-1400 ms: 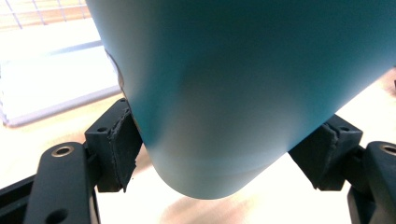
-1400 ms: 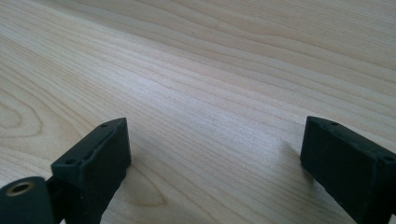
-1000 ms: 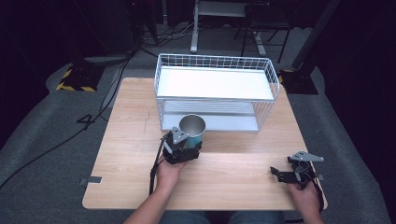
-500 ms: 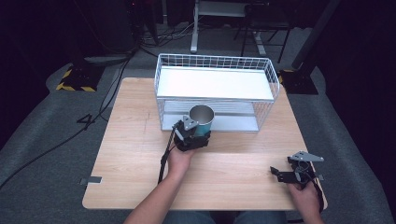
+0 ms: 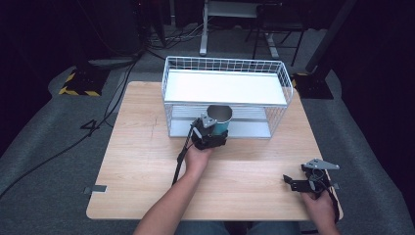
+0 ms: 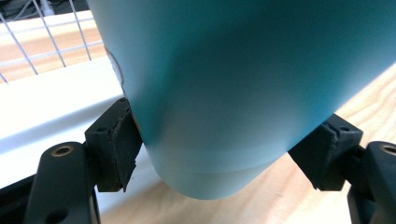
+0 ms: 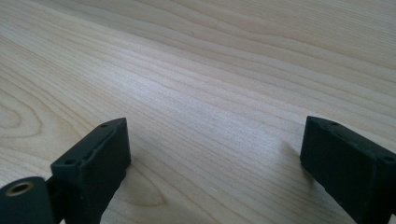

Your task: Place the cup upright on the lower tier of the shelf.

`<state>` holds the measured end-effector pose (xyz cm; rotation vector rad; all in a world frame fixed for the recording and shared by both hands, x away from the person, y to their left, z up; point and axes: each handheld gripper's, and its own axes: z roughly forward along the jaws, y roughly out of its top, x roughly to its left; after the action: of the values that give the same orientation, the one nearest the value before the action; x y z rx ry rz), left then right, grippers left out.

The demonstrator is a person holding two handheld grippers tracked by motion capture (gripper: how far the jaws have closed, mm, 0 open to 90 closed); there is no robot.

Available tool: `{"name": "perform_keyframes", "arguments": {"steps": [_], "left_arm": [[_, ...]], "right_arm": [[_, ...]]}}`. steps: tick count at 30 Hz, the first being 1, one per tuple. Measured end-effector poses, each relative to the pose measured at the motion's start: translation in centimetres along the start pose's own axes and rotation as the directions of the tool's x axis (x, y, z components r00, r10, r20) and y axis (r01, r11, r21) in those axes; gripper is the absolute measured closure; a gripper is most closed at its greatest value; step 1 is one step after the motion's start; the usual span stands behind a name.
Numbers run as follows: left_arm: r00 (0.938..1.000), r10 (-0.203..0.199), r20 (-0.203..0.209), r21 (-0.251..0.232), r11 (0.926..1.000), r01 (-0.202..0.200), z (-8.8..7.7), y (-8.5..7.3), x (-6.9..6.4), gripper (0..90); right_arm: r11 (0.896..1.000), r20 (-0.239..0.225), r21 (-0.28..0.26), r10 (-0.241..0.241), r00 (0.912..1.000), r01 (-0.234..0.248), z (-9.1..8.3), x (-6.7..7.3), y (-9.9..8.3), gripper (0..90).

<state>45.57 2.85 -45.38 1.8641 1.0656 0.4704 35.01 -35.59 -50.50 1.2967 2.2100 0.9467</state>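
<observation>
Gripping a teal cup between its two black jaws, the left tool sits at the near front of a white wire rack that stands on the far half of the wooden table. In the high view the cup is upright with its open, metallic-looking mouth facing up, and it is at the opening of the rack's lower level, just under the front edge of the white upper shelf. The left hand comes in from the near side, forearm angled up from the bottom edge.

In the left gripper view the cup is pressed on both sides by the jaw pads, its rounded bottom clear of the wood below, with the rack's white lower board and wire mesh showing to the left.

The right tool lies well apart, at the near right corner of the table, held by the right hand. In the right gripper view the right tool's jaws stand wide apart with only bare wood grain between them.
</observation>
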Motion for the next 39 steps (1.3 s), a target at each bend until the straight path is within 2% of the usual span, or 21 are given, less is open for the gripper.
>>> {"name": "perform_keyframes", "arguments": {"steps": [2, 5, 8, 14, 18, 19, 22, 24, 25, 26, 31, 32, 33, 35, 39], "left_arm": [[0.9998, 0.0, 0.019, -0.026, 0.9997, 0.001, 0.6, 0.2, 0.3, 24.9], [0.9999, -0.001, 0.011, -0.016, 0.9999, 0.001, 1.2, 0.4, 0.4, 24.9], [0.9988, -0.044, 0.021, -0.031, 0.9985, 0.045, 2.2, 0.6, 0.8, 24.9], [0.9965, -0.082, 0.017, -0.034, 0.996, 0.083, 3.7, 0.7, 1.4, 24.9], [0.9966, -0.082, 0.006, -0.046, 0.9956, 0.082, 4.2, 0.7, 1.7, 24.8], [0.9967, -0.08, 0.007, -0.046, 0.9957, 0.081, 4.6, 0.8, 2.1, 24.8], [0.9951, -0.092, -0.036, -0.045, 0.9949, 0.091, 4.9, 0.9, 2.2, 24.8], [0.9948, -0.096, -0.036, -0.042, 0.9947, 0.094, 5.1, 0.9, 2.1, 24.8], [0.9927, -0.097, -0.072, -0.039, 0.9948, 0.094, 5.2, 0.9, 2.1, 24.8], [0.9928, -0.092, -0.077, -0.035, 0.9954, 0.089, 5.3, 0.9, 2.1, 24.8], [0.9927, -0.086, -0.085, -0.03, 0.9961, 0.083, 5.9, 1.0, 2.1, 24.8], [0.9948, -0.089, -0.049, -0.03, 0.9957, 0.088, 6.1, 1.0, 2.2, 24.8], [0.996, -0.08, -0.04, -0.025, 0.9965, 0.079, 6.2, 1.0, 2.3, 24.7], [0.9922, -0.105, -0.067, -0.026, 0.9943, 0.103, 6.4, 0.8, 2.3, 24.7], [0.9918, -0.114, -0.059, -0.018, 0.9935, 0.113, 6.7, 0.6, 2.4, 24.7]], "right_arm": [[1.0, 0.0, 0.0, 0.001, 1.0, -0.001, 0.0, 0.0, 0.0, 8.8], [1.0, 0.0, 0.0, 0.0, 1.0, 0.0, 0.0, 0.0, 0.0, 8.8], [1.0, -0.006, 0.001, -0.001, 1.0, 0.001, 0.0, 0.1, 0.0, 8.8], [1.0, -0.009, 0.0, -0.006, 0.9999, 0.006, 0.0, 0.1, 0.0, 8.7], [1.0, -0.009, 0.0, -0.006, 0.9999, 0.006, 0.0, 0.1, 0.0, 8.8], [1.0, -0.011, -0.002, -0.009, 0.9999, 0.009, 0.0, 0.1, 0.0, 8.8], [1.0, -0.013, 0.0, -0.008, 0.9999, 0.008, 0.0, 0.1, 0.0, 8.7], [1.0, -0.013, 0.0, -0.008, 0.9999, 0.008, 0.0, 0.1, 0.0, 8.8], [1.0, -0.013, 0.0, -0.009, 0.9999, 0.009, 0.0, 0.1, 0.0, 8.7], [1.0, -0.013, 0.0, -0.009, 0.9999, 0.009, 0.0, 0.1, 0.0, 8.7], [1.0, -0.013, 0.0, -0.009, 0.9999, 0.009, 0.0, 0.1, 0.0, 8.7], [1.0, -0.012, 0.001, -0.007, 0.9999, 0.007, 0.0, 0.1, 0.0, 8.7], [1.0, -0.013, 0.0, -0.009, 0.9999, 0.009, 0.0, 0.1, 0.0, 8.7], [1.0, -0.013, 0.0, -0.009, 0.9999, 0.009, 0.0, 0.1, 0.0, 8.7], [1.0, -0.013, 0.0, -0.009, 0.9999, 0.009, 0.0, 0.1, 0.0, 8.8]]}}
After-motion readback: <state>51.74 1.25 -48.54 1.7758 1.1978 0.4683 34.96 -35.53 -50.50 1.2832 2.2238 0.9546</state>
